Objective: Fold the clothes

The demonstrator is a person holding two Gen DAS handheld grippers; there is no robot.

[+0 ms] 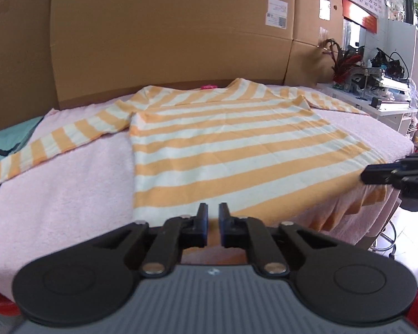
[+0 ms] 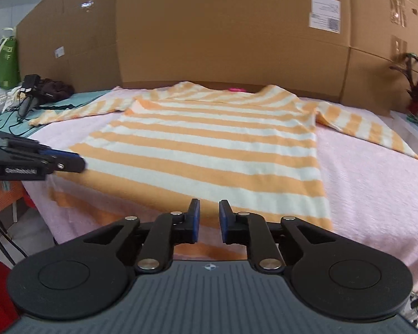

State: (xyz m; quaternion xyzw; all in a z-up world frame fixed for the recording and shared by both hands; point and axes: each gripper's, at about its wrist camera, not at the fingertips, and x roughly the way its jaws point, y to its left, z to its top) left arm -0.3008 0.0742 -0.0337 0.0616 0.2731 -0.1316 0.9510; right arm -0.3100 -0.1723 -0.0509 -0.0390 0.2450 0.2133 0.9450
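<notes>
Now I'm at the grasping step—the shirt point(image 1: 225, 150) lies flat on the pink counter point(image 1: 69, 194), hem nearest me. My left tool point(image 1: 213, 213) and right tool point(image 2: 209, 208) stand narrow at the hem, gripping nothing. Next—pinch both hem corners and lift evenly.

cardboard wall point(image 1: 167, 36) blocks behind, pink towel point(image 1: 69, 194) clear

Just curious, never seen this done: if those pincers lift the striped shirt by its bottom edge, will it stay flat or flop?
Probably flop: the striped shirt is thin knit, and its hem already droops over the table edge. Likely light. It may cling to the fuzzy pink towel rather than slide.
</notes>
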